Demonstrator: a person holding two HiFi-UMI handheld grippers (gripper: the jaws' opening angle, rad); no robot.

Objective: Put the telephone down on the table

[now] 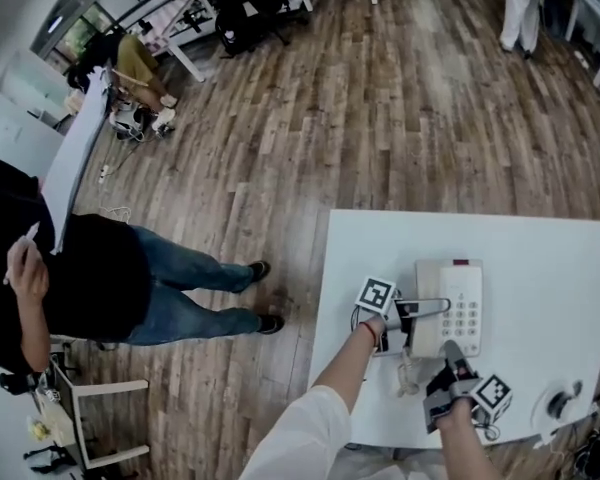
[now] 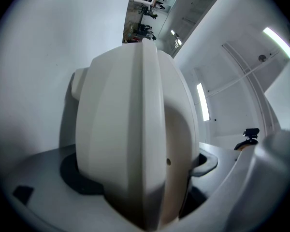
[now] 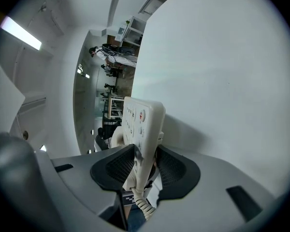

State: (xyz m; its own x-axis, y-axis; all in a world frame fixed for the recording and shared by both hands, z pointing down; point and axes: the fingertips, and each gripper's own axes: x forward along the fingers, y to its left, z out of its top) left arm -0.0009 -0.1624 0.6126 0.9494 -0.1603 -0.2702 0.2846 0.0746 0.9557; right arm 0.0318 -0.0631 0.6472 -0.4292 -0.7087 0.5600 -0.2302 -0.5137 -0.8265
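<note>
One telephone (image 1: 460,303), one handset (image 2: 135,139), one coiled cord (image 3: 142,204), one surface (image 1: 550,268), two pairs of tongs: left tongs (image 1: 432,306) and right tongs (image 1: 452,356).

Smooth cream-white plastic for the telephone: a slab with rounded corners, carrying a grid of small round keys (image 1: 467,315). Handset bulging and curved, with a raised seam down its middle. Surface matt white and rectangular. Black pads on both tongs, the right pair finely meshed.

Lies keypad-up on the surface at the lower centre-right of the head view. Long axis up and down the frame, near end toward the lower edge, handset along the left side.

Left tongs reach in from the left, clenched across the handset, pads pressed to both flanks. Right tongs sit at the near end, clamped on the base's edge, one pad on the keypad face and one on the underside. Cord trails out at the bottom of the right gripper view.
</note>
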